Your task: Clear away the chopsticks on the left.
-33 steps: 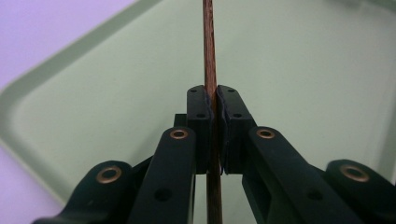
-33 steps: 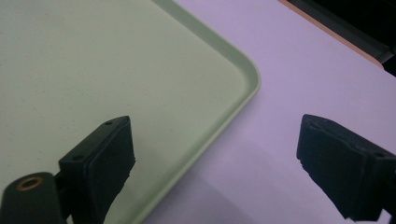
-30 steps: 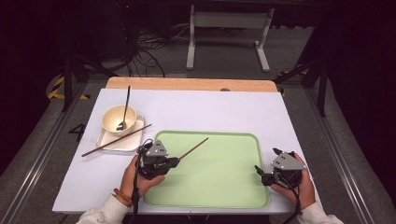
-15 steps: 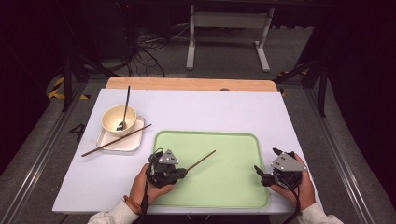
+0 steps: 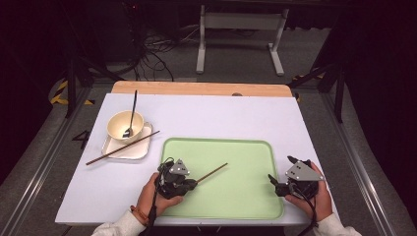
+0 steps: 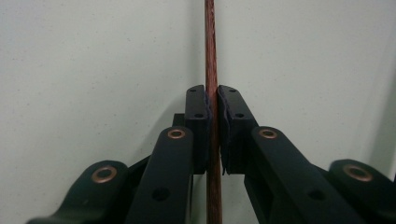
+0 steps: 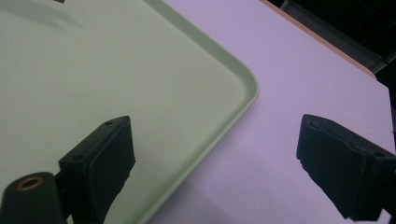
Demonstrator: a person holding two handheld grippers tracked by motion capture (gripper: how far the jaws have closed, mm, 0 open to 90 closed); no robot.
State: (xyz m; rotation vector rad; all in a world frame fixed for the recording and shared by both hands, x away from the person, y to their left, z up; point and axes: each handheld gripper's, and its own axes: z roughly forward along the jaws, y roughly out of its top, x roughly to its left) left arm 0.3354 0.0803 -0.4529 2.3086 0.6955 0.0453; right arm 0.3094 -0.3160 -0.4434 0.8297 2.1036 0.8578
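Note:
My left gripper (image 5: 194, 184) is low over the near left part of the green tray (image 5: 246, 196). It is shut on a brown chopstick (image 5: 212, 172), which points right and away across the tray. In the left gripper view the pads (image 6: 198, 107) clamp the chopstick (image 6: 211, 46) just above the tray floor, with my left gripper (image 6: 213, 95) aimed along it. A second chopstick (image 5: 122, 148) leans across the white plate (image 5: 114, 149). My right gripper (image 5: 281, 168) stands open at the tray's near right edge. In its own view the right gripper (image 7: 212, 135) straddles the tray rim (image 7: 252, 88) with nothing between its jaws.
A cream bowl (image 5: 123, 126) with a dark spoon (image 5: 133, 109) in it sits on the plate at the table's left. The white table top (image 5: 221, 118) stretches behind the tray, with a wooden strip (image 5: 196, 88) along its far edge. A metal stand (image 5: 241, 34) is beyond.
My left gripper has carried the chopstick right and toward the near edge, lowering it over the tray, then stopped. The right gripper has stayed where it was.

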